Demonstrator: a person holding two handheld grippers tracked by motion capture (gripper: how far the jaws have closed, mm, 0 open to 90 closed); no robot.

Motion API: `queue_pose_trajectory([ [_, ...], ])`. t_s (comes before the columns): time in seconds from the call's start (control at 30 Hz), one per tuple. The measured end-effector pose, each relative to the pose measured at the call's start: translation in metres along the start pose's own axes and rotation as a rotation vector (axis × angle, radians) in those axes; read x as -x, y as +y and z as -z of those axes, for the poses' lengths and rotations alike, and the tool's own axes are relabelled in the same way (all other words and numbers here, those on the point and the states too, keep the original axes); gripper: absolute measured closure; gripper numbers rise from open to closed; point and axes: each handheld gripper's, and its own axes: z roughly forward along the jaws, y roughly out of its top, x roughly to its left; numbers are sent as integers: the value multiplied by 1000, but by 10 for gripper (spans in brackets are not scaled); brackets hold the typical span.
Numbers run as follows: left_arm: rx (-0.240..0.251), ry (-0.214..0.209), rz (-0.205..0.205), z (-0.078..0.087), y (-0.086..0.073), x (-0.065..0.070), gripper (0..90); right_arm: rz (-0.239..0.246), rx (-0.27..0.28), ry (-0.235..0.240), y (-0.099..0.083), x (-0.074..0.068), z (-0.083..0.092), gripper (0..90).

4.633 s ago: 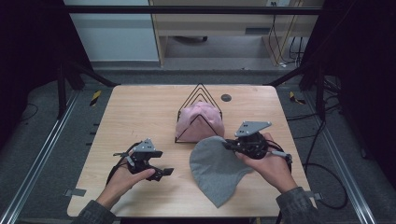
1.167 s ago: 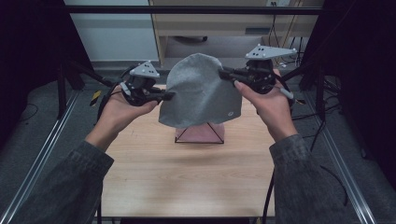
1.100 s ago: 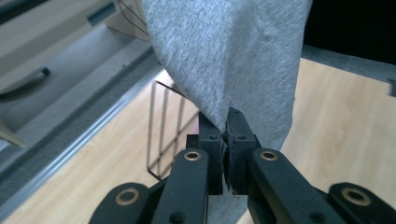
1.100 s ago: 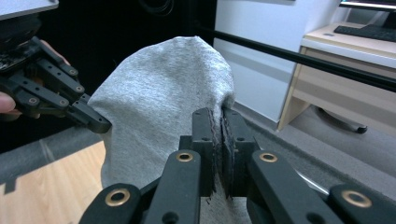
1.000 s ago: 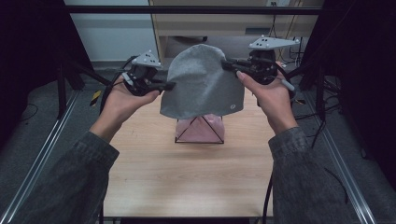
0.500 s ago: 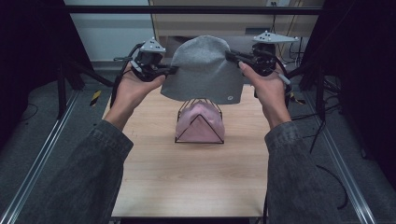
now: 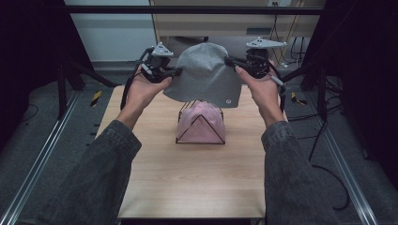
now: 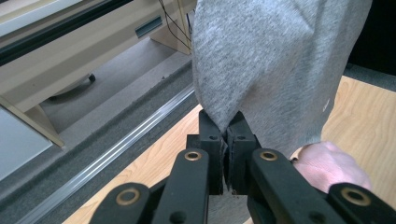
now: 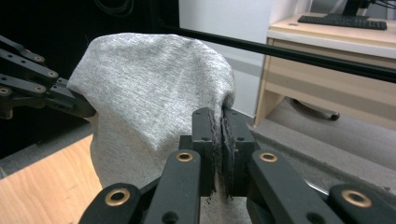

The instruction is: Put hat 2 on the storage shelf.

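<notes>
Looking down from the high view, I saw the wooden worktop point(image 7: 155, 178) spread wide beneath both forearms, its near half bare. Above its far end hung a grey knit beanie point(image 7: 205, 75), stretched between the two hands and held in the air well clear of the wood, its crown up and its open rim sagging down toward a black wire stand point(image 7: 201, 124). That stand sat near the middle of the worktop with a pink hat point(image 7: 199, 119) draped on it, and the grey beanie's lower edge hung just above the stand's top, apart from it as far as I could tell. A small round tag point(image 7: 227, 100) showed near the beanie's rim on my right side.

The left tongs point(image 7: 174, 71) were clamped tight on the beanie's left edge; in the left gripper view the fabric point(image 8: 275, 65) ran down into the pinched pads point(image 8: 227, 140) with no gap between them. The right tongs point(image 7: 230, 61) gripped the opposite edge in the same manner, and in the right gripper view the cloth point(image 9: 154, 107) was nipped between the closed pads point(image 9: 219, 130), with the left tongs point(image 9: 86, 109) visible beyond it on the far edge.
</notes>
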Motion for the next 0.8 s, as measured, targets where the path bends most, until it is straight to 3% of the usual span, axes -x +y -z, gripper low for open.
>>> queue_pose_trajectory([
  [0.27,-29,-17,12,-21,-14,3,873,-23,-22,-5,-16,6,-11,854],
  [0.8,-50,-39,2,-26,-23,10,871,-42,-52,8,-36,6,-13,854],
])
